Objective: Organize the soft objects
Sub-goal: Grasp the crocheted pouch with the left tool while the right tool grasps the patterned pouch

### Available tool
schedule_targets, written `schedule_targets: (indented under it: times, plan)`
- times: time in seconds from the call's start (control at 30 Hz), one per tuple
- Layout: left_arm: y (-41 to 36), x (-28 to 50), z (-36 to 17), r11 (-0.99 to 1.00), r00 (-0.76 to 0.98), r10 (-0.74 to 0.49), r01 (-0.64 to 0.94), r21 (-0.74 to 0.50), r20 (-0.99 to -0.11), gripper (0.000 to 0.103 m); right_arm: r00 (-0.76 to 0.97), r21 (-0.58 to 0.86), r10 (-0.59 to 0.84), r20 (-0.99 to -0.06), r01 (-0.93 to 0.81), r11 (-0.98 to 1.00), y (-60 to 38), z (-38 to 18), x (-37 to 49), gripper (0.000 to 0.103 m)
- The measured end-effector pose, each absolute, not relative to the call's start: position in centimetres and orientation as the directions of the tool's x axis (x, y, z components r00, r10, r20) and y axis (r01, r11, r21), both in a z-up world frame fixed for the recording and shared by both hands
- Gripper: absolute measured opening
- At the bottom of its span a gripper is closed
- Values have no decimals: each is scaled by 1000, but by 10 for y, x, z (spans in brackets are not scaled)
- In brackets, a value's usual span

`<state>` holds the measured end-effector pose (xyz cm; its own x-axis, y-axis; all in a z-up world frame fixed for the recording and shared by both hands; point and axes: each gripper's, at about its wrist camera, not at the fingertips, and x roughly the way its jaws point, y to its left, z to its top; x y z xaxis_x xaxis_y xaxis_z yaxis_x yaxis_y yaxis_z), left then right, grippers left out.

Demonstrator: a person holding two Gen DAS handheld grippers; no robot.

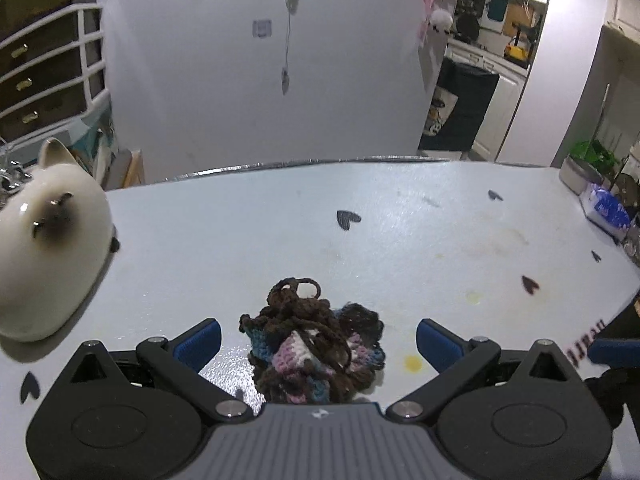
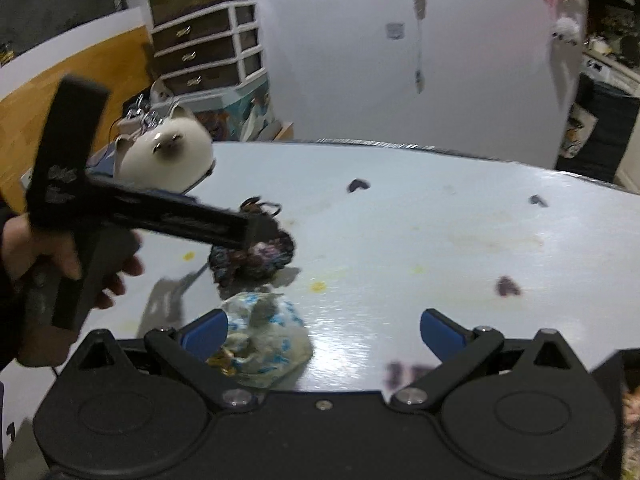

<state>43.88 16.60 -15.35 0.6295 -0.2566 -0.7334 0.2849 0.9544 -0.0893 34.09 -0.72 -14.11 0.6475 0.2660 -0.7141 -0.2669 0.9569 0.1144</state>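
step: left gripper is lining up on the crumpled brown, pink and blue crocheted yarn piece, lower centre of the left wrist view, lying on the pale blue desk.
next: likely needing to descend and close.
left jaws: standing wide apart, straddling the yarn, not touching.
right gripper: jaws spread, holding nothing; the white-and-blue patterned soft bundle is sitting just beside its left finger.

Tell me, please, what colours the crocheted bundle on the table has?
Dark brown yarn mixed with blue, pink and white patches on the crocheted bundle; clearest in the left wrist view.
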Motion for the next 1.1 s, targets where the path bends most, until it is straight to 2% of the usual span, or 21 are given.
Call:
schedule_targets:
  times: [0.27, 0.37, 0.43, 0.5, 0.57, 0.63, 0.67, 0.73, 0.87, 0.97, 1.1]
  plan:
    - [166, 464, -176, 956, 589, -264, 267, -125, -764, 84, 554, 203, 347, -757, -305, 930, 23, -160, 364, 103]
    - [165, 469, -180, 957, 586, -265, 259, -132, -766, 79, 524, 216, 358, -773, -314, 925, 32, -168, 368, 100]
    - [165, 471, -181, 958, 587, -266, 247, -144, -765, 74, 501, 221, 365, -785, -323, 920, 38, -174, 369, 91]
    - [164, 470, -183, 957, 582, -271, 248, -150, -767, 70, 483, 220, 364, -797, -329, 918, 43, -179, 368, 89]
    - [163, 468, -185, 957, 576, -269, 248, -149, -772, 66, 468, 230, 374, -801, -338, 913, 46, -183, 367, 83]
    - [162, 466, -188, 957, 566, -269, 245, -152, -780, 62, 464, 218, 369, -805, -347, 912, 47, -185, 367, 72]
    - [162, 465, -189, 958, 567, -268, 244, -152, -779, 61, 467, 206, 364, -806, -355, 912, 47, -185, 367, 72]
    - [163, 463, -189, 958, 569, -270, 238, -159, -777, 59, 469, 201, 367, -803, -367, 908, 46, -184, 365, 61]
    - [164, 457, -189, 955, 563, -283, 240, -174, -776, 57, 453, 205, 387, -803, -399, 894, 44, -180, 360, 52]
    - [164, 448, -187, 955, 561, -286, 235, -182, -777, 56, 444, 207, 400, -802, -420, 883, 40, -175, 353, 39]
    - [167, 431, -182, 958, 567, -281, 211, -193, -774, 56, 447, 217, 408, -796, -418, 882, 31, -170, 348, 35]
